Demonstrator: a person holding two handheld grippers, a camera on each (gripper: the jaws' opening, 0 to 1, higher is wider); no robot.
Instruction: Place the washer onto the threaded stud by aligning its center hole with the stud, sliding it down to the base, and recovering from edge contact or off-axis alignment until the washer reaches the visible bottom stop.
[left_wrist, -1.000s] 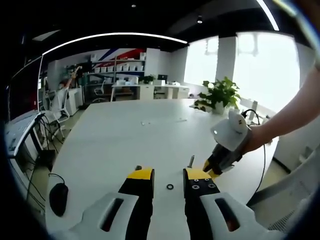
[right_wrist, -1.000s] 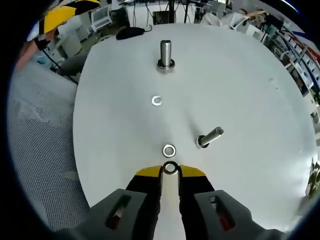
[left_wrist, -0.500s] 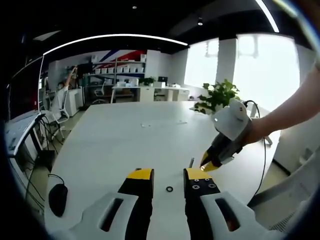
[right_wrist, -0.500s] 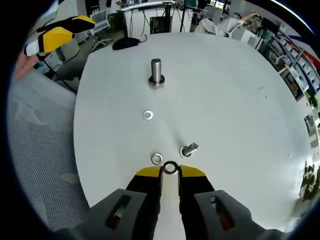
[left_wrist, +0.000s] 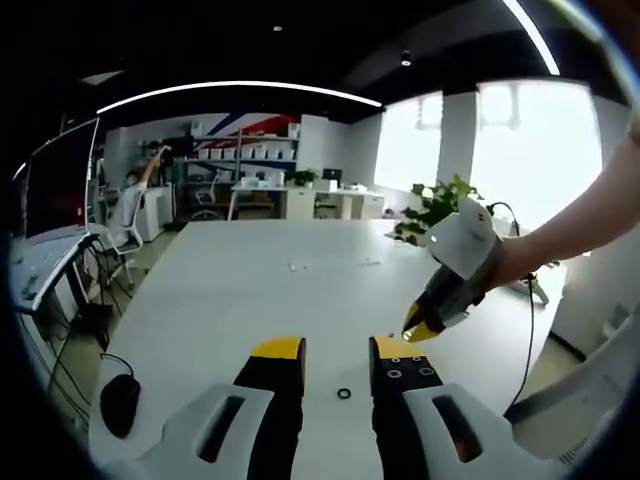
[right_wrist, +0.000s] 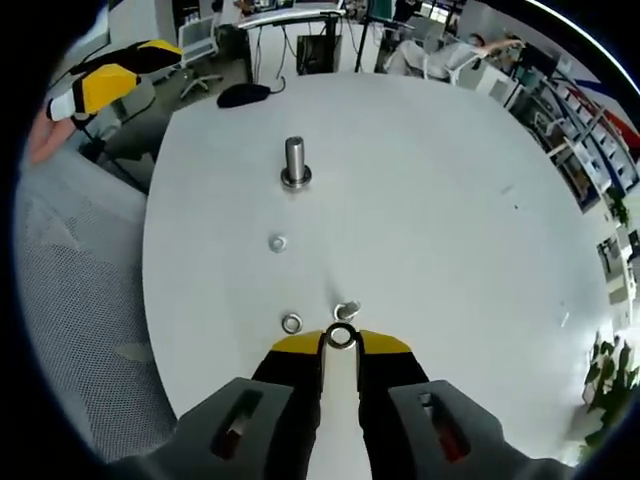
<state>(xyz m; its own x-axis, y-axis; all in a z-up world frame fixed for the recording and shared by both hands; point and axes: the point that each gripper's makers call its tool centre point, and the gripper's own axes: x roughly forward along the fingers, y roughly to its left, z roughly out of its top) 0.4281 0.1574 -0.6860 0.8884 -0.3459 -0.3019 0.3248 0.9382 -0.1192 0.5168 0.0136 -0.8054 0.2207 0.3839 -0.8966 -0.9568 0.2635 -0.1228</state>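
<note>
The washer (right_wrist: 341, 337) sat pinched in the right gripper (right_wrist: 340, 345), just above a stud (right_wrist: 346, 310) near the table's (right_wrist: 450, 200) edge. The hole looked almost lined up, so lowering came next. The left gripper's (left_wrist: 338, 352) jaws were spread and held nothing.

Left view low, level; right view high, probably steep; shared table (left_wrist: 230, 290).

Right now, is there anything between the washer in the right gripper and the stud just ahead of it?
Nothing visible blocks it. The right gripper holds the washer at its tips, and the nearest stud stands just beyond. A loose washer lies on the table beside it, off the path.
</note>
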